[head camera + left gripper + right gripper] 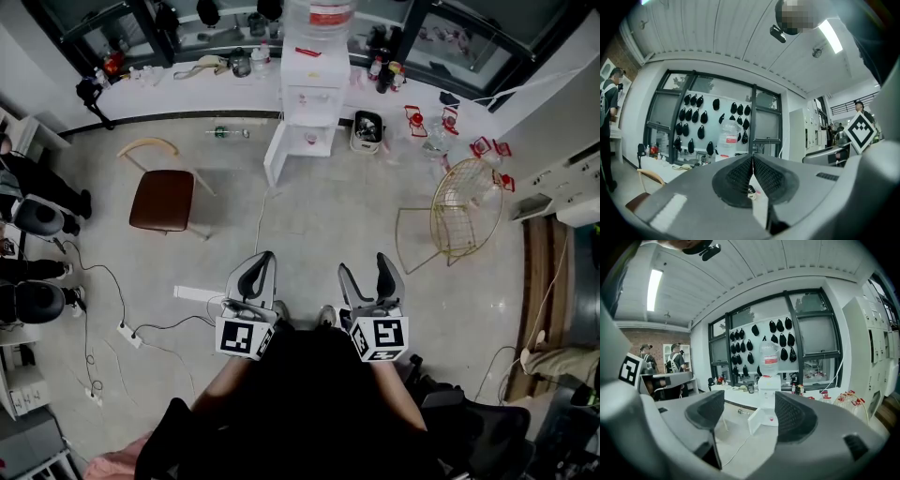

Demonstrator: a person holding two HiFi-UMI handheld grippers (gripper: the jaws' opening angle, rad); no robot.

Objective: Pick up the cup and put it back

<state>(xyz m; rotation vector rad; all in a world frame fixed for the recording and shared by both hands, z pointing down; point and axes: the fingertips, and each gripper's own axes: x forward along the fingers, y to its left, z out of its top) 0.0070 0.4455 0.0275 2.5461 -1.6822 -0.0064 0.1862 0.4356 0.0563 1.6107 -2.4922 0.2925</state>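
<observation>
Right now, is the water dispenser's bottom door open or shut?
Open. The door stands swung out from the water dispenser, baring its lower compartment, in both head and right gripper views.

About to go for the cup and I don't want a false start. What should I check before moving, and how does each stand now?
1. Right gripper open and empty: ok, jaws apart, nothing between them.
2. Left gripper open: not ok, jaws closed together, empty.
3. Cup located: cannot tell; only a small red object shows in the water dispenser niche.
4. Dispenser within reach: not ok, it stands far ahead of both grippers.
5. Way ahead free: ok, brown chair sits left, wire chair right, with a gap between.
</observation>
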